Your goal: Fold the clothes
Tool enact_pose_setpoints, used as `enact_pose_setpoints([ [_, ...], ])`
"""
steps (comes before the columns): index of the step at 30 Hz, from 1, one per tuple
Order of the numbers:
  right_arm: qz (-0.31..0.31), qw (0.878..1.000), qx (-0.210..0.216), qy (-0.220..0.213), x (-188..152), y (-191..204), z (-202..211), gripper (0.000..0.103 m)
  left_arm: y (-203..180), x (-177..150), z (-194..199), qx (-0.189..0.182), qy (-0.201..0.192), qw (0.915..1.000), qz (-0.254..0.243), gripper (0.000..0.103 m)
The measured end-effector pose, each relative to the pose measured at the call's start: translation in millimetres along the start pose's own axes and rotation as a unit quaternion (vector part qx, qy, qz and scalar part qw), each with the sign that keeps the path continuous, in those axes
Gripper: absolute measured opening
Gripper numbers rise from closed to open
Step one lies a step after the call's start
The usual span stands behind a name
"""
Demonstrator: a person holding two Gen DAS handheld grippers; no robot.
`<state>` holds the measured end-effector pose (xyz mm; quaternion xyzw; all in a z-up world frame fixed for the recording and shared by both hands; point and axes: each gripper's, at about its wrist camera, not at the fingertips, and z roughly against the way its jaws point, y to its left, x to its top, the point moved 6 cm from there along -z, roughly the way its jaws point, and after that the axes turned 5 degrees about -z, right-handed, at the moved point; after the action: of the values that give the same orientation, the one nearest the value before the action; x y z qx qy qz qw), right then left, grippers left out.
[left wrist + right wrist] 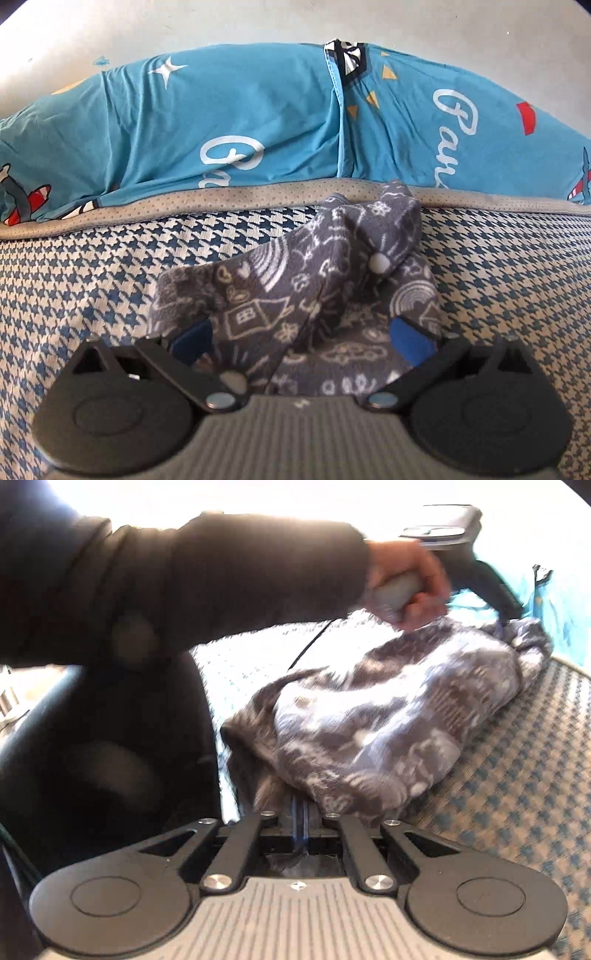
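Left wrist view. Left of the left gripper (301, 332): bare houndstooth cover (92, 280), blue and white, on which everything lies. Between its fingers: the grey printed garment (295, 295), white doodle pattern, bunched into a ridge that rises ahead of the claw. The two blue pads (410, 341) stand wide apart, cloth heaped in the gap and draped over both; whether they press on it cannot be told. A white snap button (377, 263) sits on the ridge just ahead of the claw. Beyond the garment: a grey dotted border strip (229, 199), then a blue printed quilt (240, 110) with white script and small planes. Right of the claw: more houndstooth.

Right wrist view, motion-blurred. Left of the right gripper (300, 814): a dark sleeve (221, 561) crosses the upper frame, ending in a hand (406, 587) on the handle of the left gripper (506, 605), well ahead and to the right, its tip at the garment's far end. At the right claw: fingers drawn narrow, nearly together, clamped on the near edge of the grey printed garment (388, 716), which stretches off the cover from this claw up to the other one. Right of the claw: houndstooth cover (517, 775).
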<state>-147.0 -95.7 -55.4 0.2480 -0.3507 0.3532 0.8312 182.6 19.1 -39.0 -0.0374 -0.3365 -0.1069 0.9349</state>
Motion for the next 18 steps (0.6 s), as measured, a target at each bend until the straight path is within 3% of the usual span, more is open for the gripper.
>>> enact_pose_setpoints([
  [5, -0.020, 0.999, -0.014, -0.033, 29, -28, 22, 0.020, -2, -33, 43, -0.004, -0.009, 0.9999, -0.009, 0.103],
  [10, -0.029, 0.998, -0.019, -0.060, 54, -63, 39, 0.025, -8, -69, 76, -0.010, -0.011, 0.9998, -0.010, 0.103],
  [18, -0.085, 0.989, -0.109, -0.056, 84, -130, 18, 0.027, -51, -112, 97, -0.017, -0.020, 0.9967, -0.077, 0.103],
])
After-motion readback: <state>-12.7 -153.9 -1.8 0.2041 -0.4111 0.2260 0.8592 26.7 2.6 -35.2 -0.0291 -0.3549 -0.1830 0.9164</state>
